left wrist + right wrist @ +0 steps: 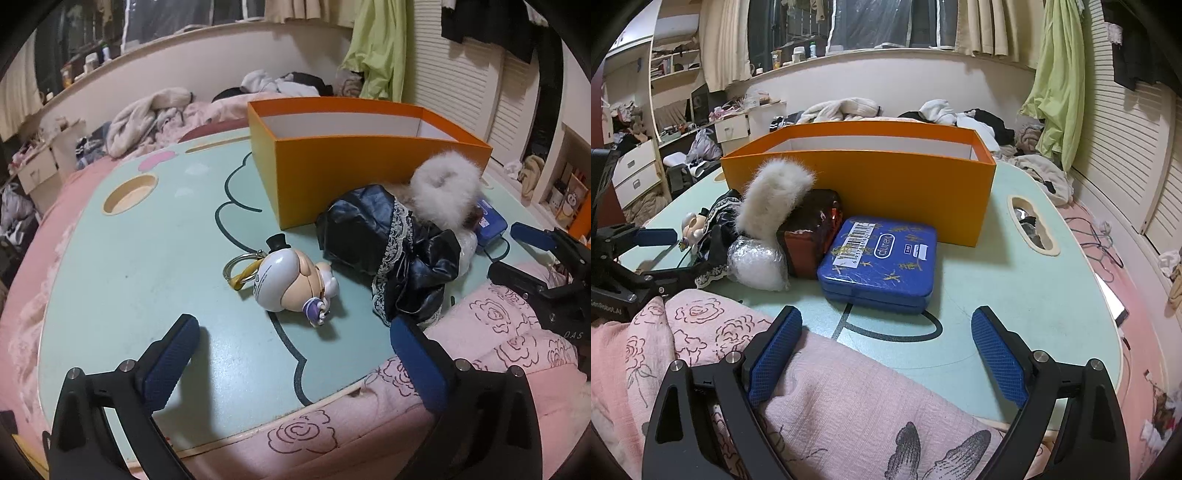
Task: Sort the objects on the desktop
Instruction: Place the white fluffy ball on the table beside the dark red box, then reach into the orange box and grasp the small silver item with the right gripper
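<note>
Both left gripper [291,354] and right gripper [886,354] gaping empty; figurine keychain [291,280] looks light, probably slippery plastic, so pinch its round head.

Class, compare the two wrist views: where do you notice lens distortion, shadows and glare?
Left wrist view: the orange box has bowed edges from the fisheye, the figurine keychain casts a soft shadow, and the corners are dark. Right wrist view: the blue tin is sharp with slight sheen; the window ledge curves.
</note>
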